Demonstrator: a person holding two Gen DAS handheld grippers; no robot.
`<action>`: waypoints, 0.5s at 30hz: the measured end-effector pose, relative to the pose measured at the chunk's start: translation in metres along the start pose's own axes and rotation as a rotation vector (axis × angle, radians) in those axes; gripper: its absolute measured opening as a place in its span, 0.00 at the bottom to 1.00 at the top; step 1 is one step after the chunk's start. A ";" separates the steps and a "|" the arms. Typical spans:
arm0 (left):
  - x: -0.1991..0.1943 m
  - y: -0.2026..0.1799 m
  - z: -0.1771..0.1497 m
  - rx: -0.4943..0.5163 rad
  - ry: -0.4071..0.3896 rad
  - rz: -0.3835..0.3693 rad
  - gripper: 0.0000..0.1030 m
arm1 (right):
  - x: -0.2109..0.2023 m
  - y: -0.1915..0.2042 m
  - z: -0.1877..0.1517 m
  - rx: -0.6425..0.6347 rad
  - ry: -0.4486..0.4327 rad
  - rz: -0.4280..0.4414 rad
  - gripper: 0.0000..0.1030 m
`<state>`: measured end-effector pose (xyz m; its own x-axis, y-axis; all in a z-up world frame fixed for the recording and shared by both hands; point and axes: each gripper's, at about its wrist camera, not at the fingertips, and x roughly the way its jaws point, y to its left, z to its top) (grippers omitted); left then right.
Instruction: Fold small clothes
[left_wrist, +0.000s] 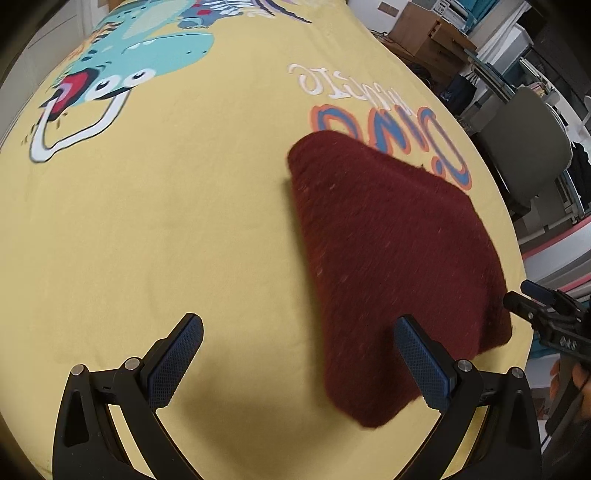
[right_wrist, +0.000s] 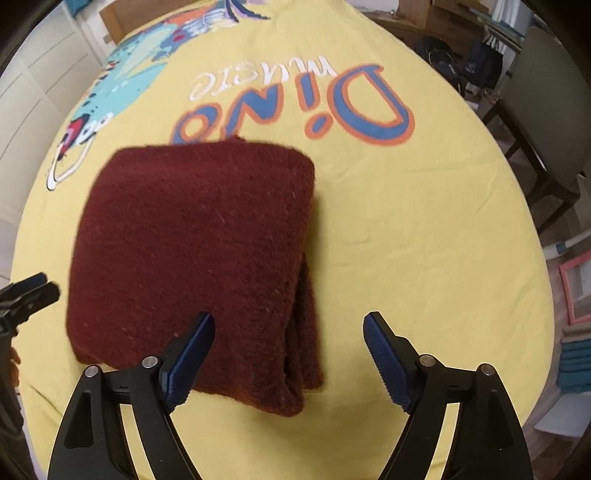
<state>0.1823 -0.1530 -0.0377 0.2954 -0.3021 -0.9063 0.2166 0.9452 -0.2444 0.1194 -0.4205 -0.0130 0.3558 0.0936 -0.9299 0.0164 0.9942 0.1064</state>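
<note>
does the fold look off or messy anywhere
Mostly tidy: the maroon garment lies folded on the yellow sheet. Only its right edge looks loose, with layers showing unevenly. Both grippers, left and right, are open.

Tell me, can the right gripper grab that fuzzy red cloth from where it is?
Probably yes. The right gripper is open and empty just above the near edge of the folded red cloth, with nothing lying on the cloth. The left gripper is open too and off to the side.
</note>
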 end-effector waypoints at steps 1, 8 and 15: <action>0.004 -0.005 0.006 0.007 0.008 -0.004 0.99 | -0.002 0.002 0.003 -0.001 -0.012 0.006 0.89; 0.037 -0.035 0.023 0.035 0.071 -0.021 0.99 | 0.019 0.012 0.017 0.015 0.003 0.042 0.99; 0.074 -0.044 0.015 0.039 0.139 -0.003 0.99 | 0.058 -0.006 0.005 0.067 0.042 0.063 0.99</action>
<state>0.2087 -0.2190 -0.0887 0.1633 -0.2818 -0.9455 0.2543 0.9380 -0.2356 0.1448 -0.4210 -0.0653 0.3190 0.1592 -0.9343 0.0582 0.9806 0.1870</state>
